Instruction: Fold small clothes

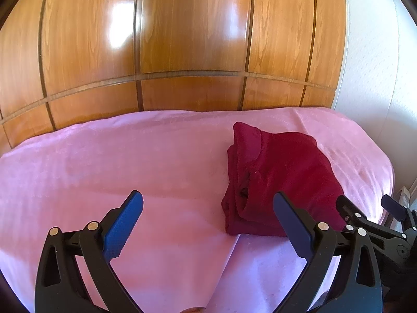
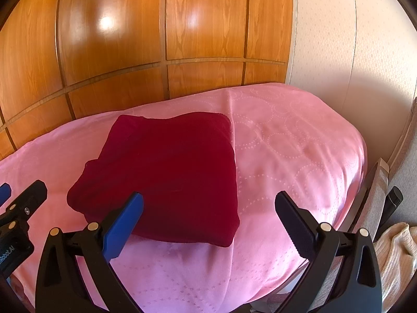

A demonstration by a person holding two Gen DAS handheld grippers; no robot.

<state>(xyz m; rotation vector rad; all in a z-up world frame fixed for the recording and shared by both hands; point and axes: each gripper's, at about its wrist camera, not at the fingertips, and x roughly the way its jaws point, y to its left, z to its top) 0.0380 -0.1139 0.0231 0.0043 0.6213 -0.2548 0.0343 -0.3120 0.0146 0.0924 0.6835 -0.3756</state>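
Note:
A dark red garment [image 1: 281, 180] [image 2: 172, 174] lies folded into a thick rectangle on the pink bedspread [image 1: 117, 161] [image 2: 286, 156]. My left gripper [image 1: 208, 206] stands open above the bedspread, just left of the garment's near edge, with nothing between its fingers. My right gripper [image 2: 208, 206] is open too and hovers over the garment's near right corner, holding nothing. In the left wrist view the right gripper [image 1: 370, 208] shows at the right edge. The left gripper's tip [image 2: 23, 195] shows at the left edge of the right wrist view.
A glossy wooden panelled wardrobe [image 1: 182, 39] [image 2: 143, 39] rises behind the bed. A white wall [image 2: 351, 39] stands to the right. Beside the bed's right edge are a grey upholstered chair [image 2: 375, 200] and a cream knitted cloth [image 2: 396, 258].

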